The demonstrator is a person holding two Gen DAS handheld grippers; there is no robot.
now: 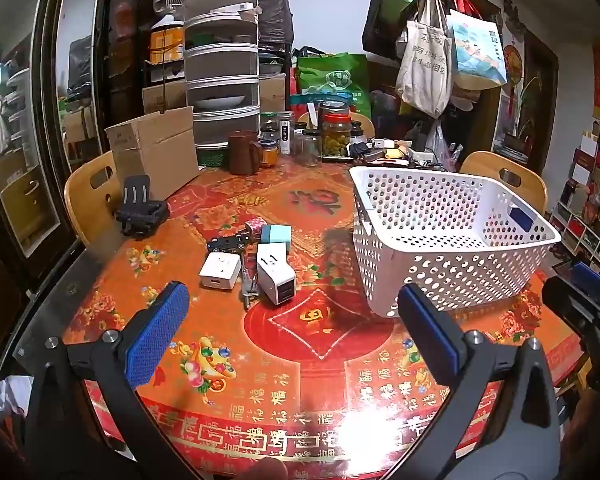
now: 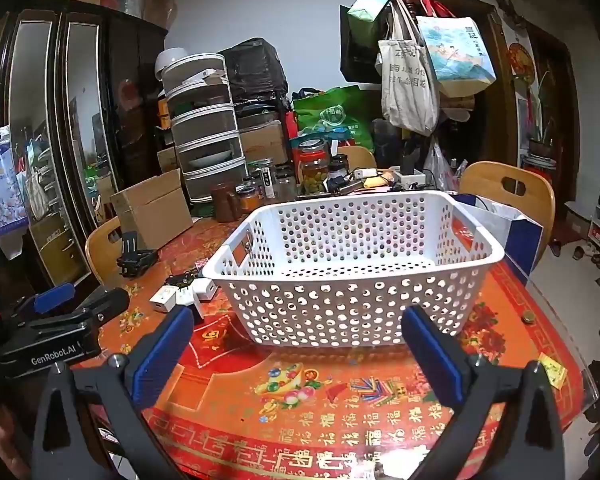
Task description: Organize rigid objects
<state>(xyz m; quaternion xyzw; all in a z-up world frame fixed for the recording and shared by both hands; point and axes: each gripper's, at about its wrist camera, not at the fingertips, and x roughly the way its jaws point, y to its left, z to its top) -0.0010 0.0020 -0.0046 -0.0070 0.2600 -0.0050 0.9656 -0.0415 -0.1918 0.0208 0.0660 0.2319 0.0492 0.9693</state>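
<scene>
A: Starting on the left, the left gripper (image 1: 294,330) has its fingers spread wide with nothing between them, tipped down over the tabletop (image 1: 320,360).

B: And the little pile?

A: Straight ahead and a touch left of those fingers: a small white charger (image 1: 219,271), a bigger white charger (image 1: 275,276) lying with its long side running away from the camera, keys (image 1: 249,286) between them, and a teal box (image 1: 276,236) and a black toy car (image 1: 226,243) behind. Clearly the left hand is nearer.

B: Moving right?

A: The white basket (image 2: 352,276) looks empty and sits right in front of the right gripper (image 2: 296,354), which is also wide open and holding nothing.

B: The room?

A: Glossy red patterned cloth, jars (image 1: 335,130) and a cardboard box (image 1: 156,152) at the back, chairs around.
</scene>
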